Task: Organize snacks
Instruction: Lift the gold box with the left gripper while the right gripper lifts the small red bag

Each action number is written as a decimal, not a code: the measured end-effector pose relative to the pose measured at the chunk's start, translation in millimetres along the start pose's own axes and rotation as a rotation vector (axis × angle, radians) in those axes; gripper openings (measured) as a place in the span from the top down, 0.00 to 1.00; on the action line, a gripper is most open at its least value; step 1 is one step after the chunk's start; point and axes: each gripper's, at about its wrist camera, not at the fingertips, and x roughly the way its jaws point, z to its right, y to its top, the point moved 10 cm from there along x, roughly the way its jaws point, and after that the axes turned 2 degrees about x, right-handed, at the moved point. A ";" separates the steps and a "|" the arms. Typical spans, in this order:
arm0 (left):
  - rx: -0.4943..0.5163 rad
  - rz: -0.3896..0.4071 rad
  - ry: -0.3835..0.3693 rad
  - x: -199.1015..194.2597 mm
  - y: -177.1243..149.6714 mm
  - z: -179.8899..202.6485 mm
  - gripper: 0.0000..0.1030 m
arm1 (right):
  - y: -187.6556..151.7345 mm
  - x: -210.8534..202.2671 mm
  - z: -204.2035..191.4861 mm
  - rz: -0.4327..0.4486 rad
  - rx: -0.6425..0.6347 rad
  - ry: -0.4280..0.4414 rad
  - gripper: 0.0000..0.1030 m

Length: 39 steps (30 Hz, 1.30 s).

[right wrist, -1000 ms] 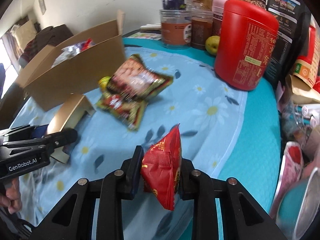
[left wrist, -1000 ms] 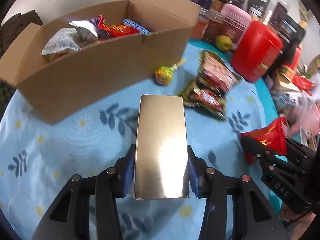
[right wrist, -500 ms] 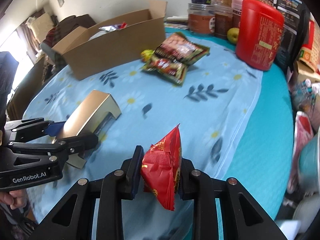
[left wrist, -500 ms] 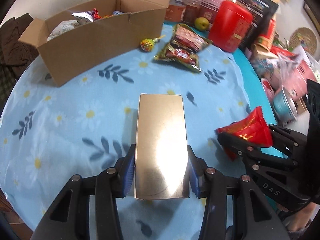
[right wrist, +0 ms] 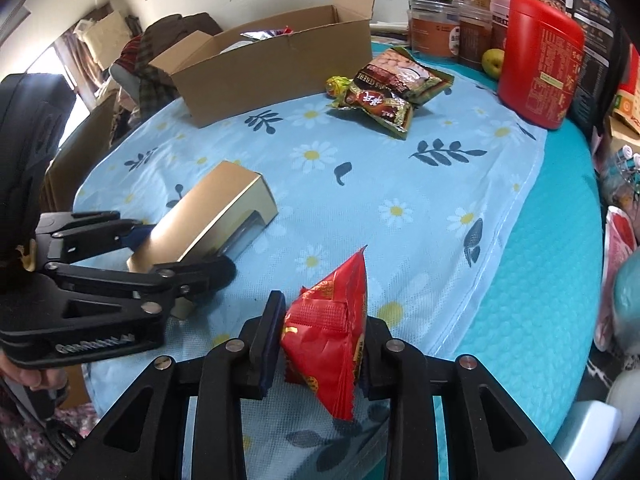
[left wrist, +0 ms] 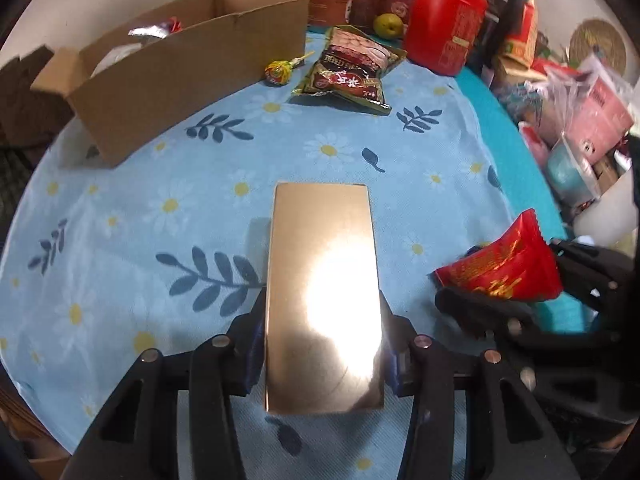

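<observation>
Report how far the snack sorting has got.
Done: some packets already sit in the cardboard box. In hand: the left gripper clamps the gold box; the right gripper's jaws are opening around the red packet. Left: the lollipop and two snack bags.

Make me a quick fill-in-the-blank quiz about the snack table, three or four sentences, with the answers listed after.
1. The left gripper is clamped on a shiny ____ box.
2. The packet between the opening jaws of the right gripper is ____ in colour.
3. The lollipop lies beside the open ____ box.
4. The tablecloth is printed with white ____ and dark leaves.

Missing words: gold; red; cardboard; daisies
</observation>
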 end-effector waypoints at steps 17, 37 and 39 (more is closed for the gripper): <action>0.035 0.018 0.031 7.2 13.5 1.7 0.54 | 3.2 -10.0 17.3 0.073 0.027 -0.042 0.60; 0.010 0.069 -0.015 -15.4 3.8 2.9 0.57 | 3.0 -15.5 0.6 0.086 0.007 -0.001 0.69; -0.001 0.073 -0.014 -18.0 2.3 -1.1 0.57 | 2.9 -15.7 -1.0 0.085 0.002 -0.011 0.70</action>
